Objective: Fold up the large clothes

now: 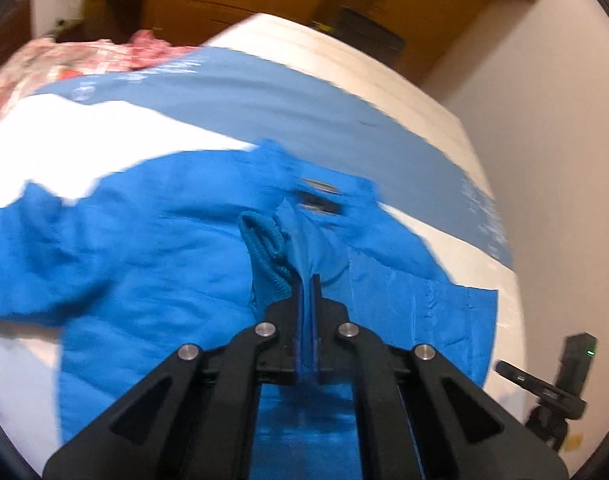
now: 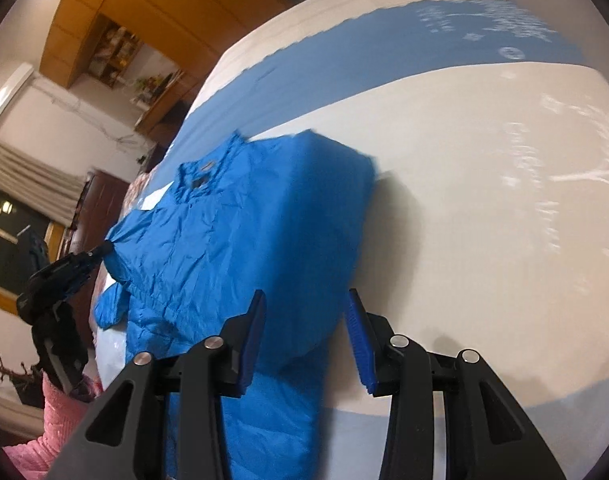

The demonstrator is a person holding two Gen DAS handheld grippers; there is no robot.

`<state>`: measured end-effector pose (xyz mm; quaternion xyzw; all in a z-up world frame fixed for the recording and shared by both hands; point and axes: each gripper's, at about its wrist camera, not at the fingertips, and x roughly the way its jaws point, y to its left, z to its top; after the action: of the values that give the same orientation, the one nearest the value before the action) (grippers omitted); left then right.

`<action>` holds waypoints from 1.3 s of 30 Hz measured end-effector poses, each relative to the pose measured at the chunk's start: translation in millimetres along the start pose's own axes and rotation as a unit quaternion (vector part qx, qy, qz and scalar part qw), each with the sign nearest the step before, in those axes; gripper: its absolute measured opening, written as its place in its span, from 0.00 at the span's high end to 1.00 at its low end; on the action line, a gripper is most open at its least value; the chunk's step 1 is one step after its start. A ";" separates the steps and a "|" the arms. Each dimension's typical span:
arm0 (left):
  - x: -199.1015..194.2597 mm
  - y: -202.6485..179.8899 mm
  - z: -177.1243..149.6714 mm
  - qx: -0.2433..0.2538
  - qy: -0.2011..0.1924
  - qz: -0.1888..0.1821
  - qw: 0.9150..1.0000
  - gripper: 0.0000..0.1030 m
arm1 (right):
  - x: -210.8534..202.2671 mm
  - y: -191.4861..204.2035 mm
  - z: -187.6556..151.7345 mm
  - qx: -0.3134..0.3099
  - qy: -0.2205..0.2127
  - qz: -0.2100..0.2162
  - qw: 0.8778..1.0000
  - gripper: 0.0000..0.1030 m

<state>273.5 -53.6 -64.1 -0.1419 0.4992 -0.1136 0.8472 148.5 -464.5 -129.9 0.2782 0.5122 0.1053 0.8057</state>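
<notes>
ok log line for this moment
left claw: shut on jacket | right claw: open, over jacket edge | bed: jacket partly folded

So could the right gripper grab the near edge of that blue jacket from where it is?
Probably yes: the right gripper is open, and the blue jacket lies directly ahead between its fingers with nothing in between.

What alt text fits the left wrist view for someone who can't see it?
The left tool is shut on a fold of the blue jacket, pinching its sleeve cuff above the rest of the garment. The jacket lies spread on a white bed with a blue stripe.
</notes>
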 end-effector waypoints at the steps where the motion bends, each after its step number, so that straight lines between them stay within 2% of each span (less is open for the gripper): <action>1: -0.4 12.3 3.4 -0.008 0.004 0.010 1.000 0.99 | 6.2 4.9 1.2 -0.005 0.005 0.002 1.000 0.60; 7: 35.4 66.9 -1.1 -0.034 0.051 0.077 0.995 0.99 | 50.4 27.7 6.6 -0.023 0.042 -0.005 0.999 0.60; 10: 58.9 84.5 -9.3 -0.027 0.075 0.096 0.992 0.91 | 73.7 27.2 5.5 -0.024 0.064 -0.033 0.997 0.61; 14: 60.0 81.5 -12.6 -0.005 0.071 0.107 0.992 0.89 | 90.4 21.2 3.0 -0.021 0.077 -0.045 0.996 0.61; 17: 41.4 74.7 -4.6 -0.005 0.063 0.126 0.990 0.85 | 79.3 28.6 7.1 -0.019 0.080 -0.061 0.995 0.62; 19: 16.5 65.4 -2.8 0.001 0.030 0.120 0.992 0.83 | 63.8 41.7 10.2 -0.031 0.062 -0.054 0.996 0.60; 20: 5.5 57.0 -0.4 0.009 0.015 0.107 0.994 0.76 | 57.4 49.2 11.4 -0.037 0.053 -0.045 0.997 0.59; 21: 0.8 50.2 0.6 0.015 0.010 0.098 0.995 0.69 | 52.8 58.6 13.3 -0.041 0.046 -0.034 0.997 0.58; 23: 2.1 31.1 3.6 0.036 0.015 0.077 0.996 0.64 | 58.1 73.4 14.8 -0.047 0.049 -0.028 0.997 0.58; 24: 10.4 23.3 3.6 0.047 0.028 0.065 0.996 0.64 | 65.6 78.7 14.3 -0.050 0.054 -0.034 0.997 0.58; 27: 34.5 22.6 -6.4 0.055 0.058 0.081 0.994 0.64 | 93.5 83.0 8.8 -0.046 0.079 -0.053 0.994 0.58; 30: 67.4 44.2 -19.1 0.047 0.098 0.090 0.990 0.65 | 119.5 76.6 -0.8 -0.037 0.094 -0.087 0.991 0.60; 32: 69.9 47.7 -23.1 0.057 0.087 0.084 0.991 0.65 | 128.5 74.6 -5.7 -0.032 0.087 -0.089 0.992 0.60; 36: 70.5 43.5 -23.5 0.072 0.088 0.095 0.989 0.65 | 132.6 80.6 -8.3 -0.043 0.076 -0.115 0.990 0.59; 39: 69.7 43.2 -18.1 0.060 0.095 0.086 0.990 0.64 | 130.3 81.6 -5.3 -0.032 0.079 -0.115 0.990 0.58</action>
<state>293.0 -38.9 -144.5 -0.0360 0.5799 -0.0833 0.8096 212.3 -336.3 -186.2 0.1824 0.5993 0.0500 0.7778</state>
